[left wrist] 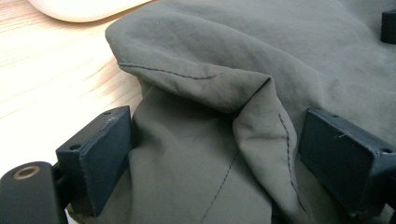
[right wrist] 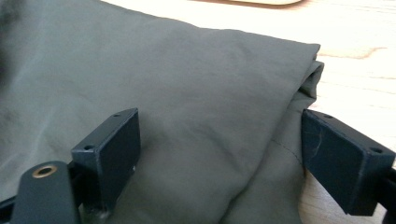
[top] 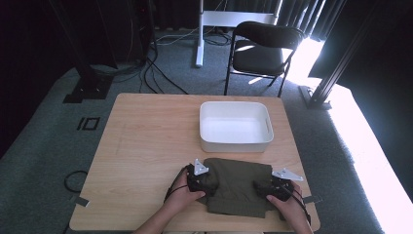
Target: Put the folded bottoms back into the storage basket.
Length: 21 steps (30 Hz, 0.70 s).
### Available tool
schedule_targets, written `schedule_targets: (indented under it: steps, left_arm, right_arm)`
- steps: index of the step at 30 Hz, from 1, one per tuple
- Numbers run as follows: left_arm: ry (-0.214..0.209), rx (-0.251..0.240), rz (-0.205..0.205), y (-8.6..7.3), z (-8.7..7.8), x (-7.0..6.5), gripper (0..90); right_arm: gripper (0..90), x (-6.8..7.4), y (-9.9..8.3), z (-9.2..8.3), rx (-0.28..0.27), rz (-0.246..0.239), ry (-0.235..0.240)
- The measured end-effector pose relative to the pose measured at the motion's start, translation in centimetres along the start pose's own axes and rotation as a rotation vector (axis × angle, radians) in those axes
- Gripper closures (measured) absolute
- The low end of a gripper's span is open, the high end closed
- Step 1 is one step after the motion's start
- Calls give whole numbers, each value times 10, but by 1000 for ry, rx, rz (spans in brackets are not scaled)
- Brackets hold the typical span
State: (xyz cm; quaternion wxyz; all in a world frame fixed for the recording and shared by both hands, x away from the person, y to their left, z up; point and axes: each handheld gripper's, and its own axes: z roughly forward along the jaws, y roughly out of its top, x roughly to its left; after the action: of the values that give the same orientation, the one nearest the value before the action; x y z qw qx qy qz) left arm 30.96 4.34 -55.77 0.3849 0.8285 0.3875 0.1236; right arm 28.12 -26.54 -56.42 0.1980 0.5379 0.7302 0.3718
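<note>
Wooden table [top: 146, 146], seen from the high view, with a folded olive-green cloth [top: 238, 187] lying at its near edge, right of centre. Just beyond the cloth, touching or nearly touching its far edge, sits a white rectangular bin [top: 236, 144], open side up and with nothing visible inside. The left gripper [top: 200, 181] rests at the cloth's left edge, held by the person's left hand [top: 182, 195]; the right gripper [top: 272, 187] rests near the cloth's right edge, held by the right hand [top: 292, 204]. Left gripper view: both black jaws stand wide apart, and a raised, bunched fold of the cloth [left wrist: 224, 140] with dark stitching along it lies between them. The left jaw touches the fabric; the right jaw is just beside it. Nothing is clamped. The bin's pale rim [left wrist: 84, 11] shows at the top left, beyond the cloth. Right gripper view: jaws likewise spread wide, straddling the cloth's layered right edge [right wrist: 210, 140]; the left jaw sits over the fabric, the right jaw at the edge where cloth meets bare wood. No grip is closed here either. On the grey carpet behind the table stand a black folding chair [top: 263, 48] and a white stand [top: 199, 34], with cables [top: 156, 73] on the floor.
</note>
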Motion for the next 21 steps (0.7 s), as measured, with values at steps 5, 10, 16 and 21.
schedule_targets:
  steps: [5,10,16,21]
  left_arm:
    - [21,-4,-8,1,1,-3,123]
    - [-33,-24,29,0,0,-5,415]
    - [-55,-34,32,1,0,-7,636]
    - [-82,-51,20,1,-3,-5,701]
  right_arm:
    - [213,4,0,1,7,-50,-13]
    - [579,9,0,0,-14,-93,73]
    - [761,15,2,1,-17,-121,110]
    - [790,15,4,-3,-17,-106,110]
